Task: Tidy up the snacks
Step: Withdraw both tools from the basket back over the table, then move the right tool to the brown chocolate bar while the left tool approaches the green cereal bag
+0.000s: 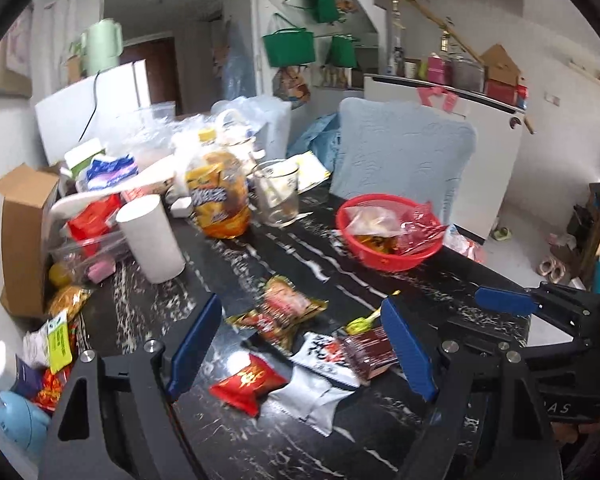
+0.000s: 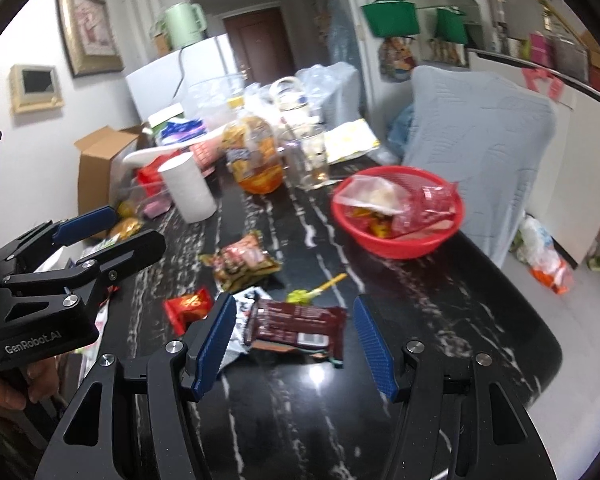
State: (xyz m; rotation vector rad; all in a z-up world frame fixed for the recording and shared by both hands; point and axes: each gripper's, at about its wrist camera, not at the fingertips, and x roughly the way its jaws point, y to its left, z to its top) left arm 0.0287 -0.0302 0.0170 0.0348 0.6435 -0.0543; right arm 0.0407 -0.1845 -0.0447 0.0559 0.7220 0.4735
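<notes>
A red basket (image 1: 388, 259) (image 2: 396, 246) holding several snack packets stands on the black marble table (image 1: 300, 248). Loose snacks lie nearer: a gold-and-red packet (image 1: 286, 306) (image 2: 242, 264), a small red packet (image 1: 246, 386) (image 2: 188, 306), a white-and-grey packet (image 1: 320, 376), a brown packet (image 1: 370, 350) (image 2: 300, 326) and a green lollipop (image 1: 360, 322) (image 2: 304, 295). My left gripper (image 1: 302, 346) is open above the loose packets. My right gripper (image 2: 296, 344) is open with the brown packet between its fingers, not clamped.
A white paper roll (image 1: 152, 238), an orange drink bottle (image 1: 220, 196), a glass jar (image 1: 278, 194) and a cardboard box (image 1: 24, 236) crowd the table's far left. A blue-covered chair (image 1: 400, 156) stands behind the basket. More packets lie at the left edge (image 1: 56, 340).
</notes>
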